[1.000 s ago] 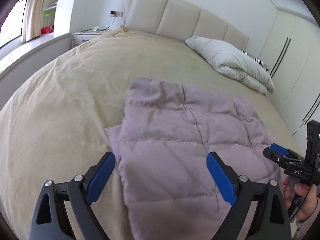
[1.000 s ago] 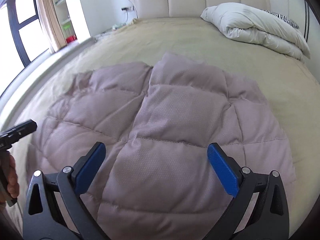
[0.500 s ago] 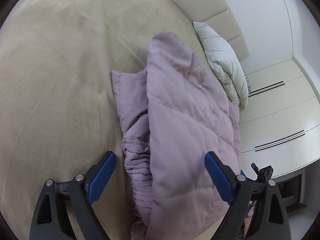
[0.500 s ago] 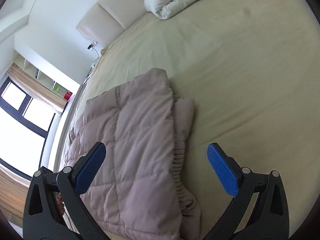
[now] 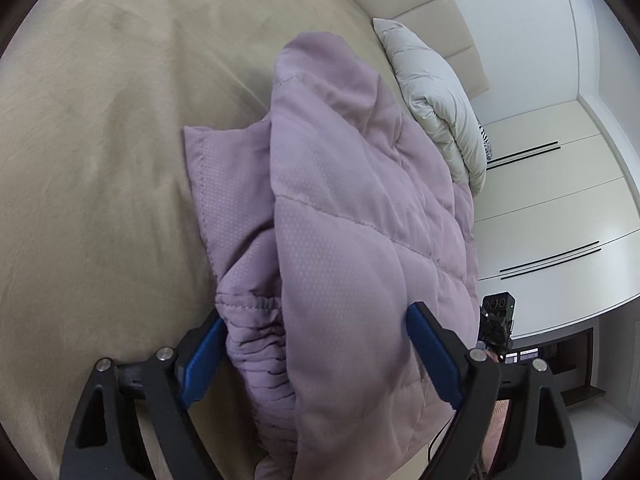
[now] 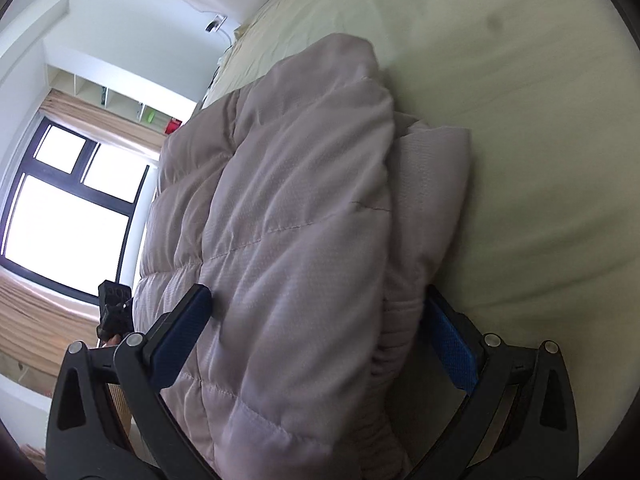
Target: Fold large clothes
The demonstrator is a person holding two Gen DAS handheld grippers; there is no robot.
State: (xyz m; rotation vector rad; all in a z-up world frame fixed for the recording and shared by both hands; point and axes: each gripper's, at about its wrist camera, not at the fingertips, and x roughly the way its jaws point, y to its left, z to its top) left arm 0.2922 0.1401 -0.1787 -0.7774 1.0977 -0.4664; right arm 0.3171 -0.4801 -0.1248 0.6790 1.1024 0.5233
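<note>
A mauve quilted padded jacket [image 5: 344, 216] lies folded on the beige bed [image 5: 100, 160]. My left gripper [image 5: 316, 356] is open, its blue pads either side of the jacket's near left edge with the elastic hem. The jacket also shows in the right wrist view [image 6: 288, 220]. My right gripper [image 6: 320, 340] is open, its pads either side of the jacket's near right edge. Each gripper's body shows at the other view's margin, the right one in the left wrist view [image 5: 496, 324] and the left one in the right wrist view [image 6: 114, 308].
A folded white duvet [image 5: 436, 92] lies near the padded headboard [image 5: 420, 4]. White wardrobe doors [image 5: 552, 200] stand to the right of the bed. A window [image 6: 68, 216] with curtains and shelves is on the left side. The bedsheet [image 6: 520, 120] stretches beyond the jacket.
Both grippers have rolled sideways and come down and forward onto the jacket's near side edges. The jacket's edges now lie between the open pads.
</note>
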